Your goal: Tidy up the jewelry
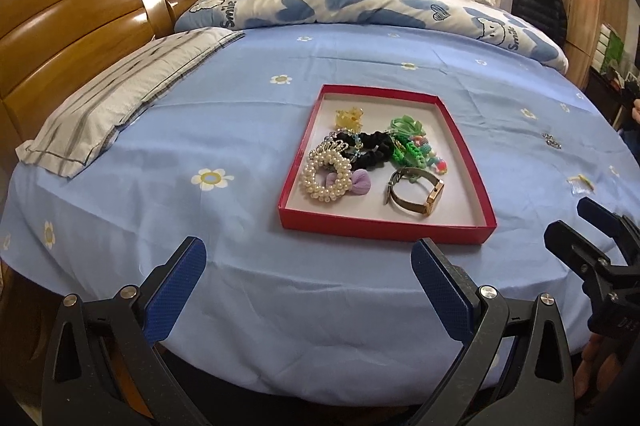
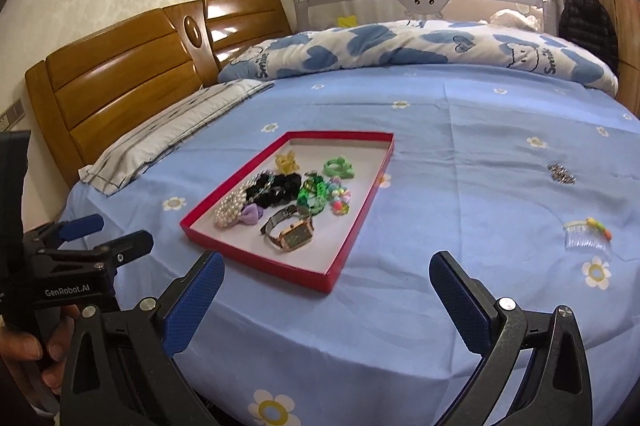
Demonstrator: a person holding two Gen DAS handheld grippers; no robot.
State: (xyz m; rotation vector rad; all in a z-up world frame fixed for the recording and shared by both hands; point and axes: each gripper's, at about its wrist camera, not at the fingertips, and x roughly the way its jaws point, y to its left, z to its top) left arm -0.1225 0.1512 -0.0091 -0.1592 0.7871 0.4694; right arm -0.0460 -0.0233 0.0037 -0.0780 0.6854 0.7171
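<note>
A shallow red tray (image 1: 384, 228) lies on the blue bed sheet. It holds a pearl bracelet (image 1: 324, 178), a purple bow (image 1: 354, 182), a black scrunchie (image 1: 373, 146), green bands (image 1: 408, 145), a yellow clip (image 1: 350, 117) and a gold watch (image 1: 422, 191). Right of the tray, a silver piece (image 2: 561, 173) and a clear comb clip (image 2: 588, 236) lie loose on the sheet. My left gripper (image 1: 308, 260) hovers open in front of the tray's near edge, holding nothing. My right gripper (image 2: 328, 268) is open and empty near the tray's right corner (image 2: 325, 280).
A striped pillow (image 1: 120, 101) and a wooden headboard (image 1: 80, 25) lie to the left. A rolled blue-and-white quilt (image 1: 360, 3) runs across the far side. A dark jacket (image 2: 584, 25) hangs at the far right. A person's hand (image 2: 24, 350) holds the left gripper's handle.
</note>
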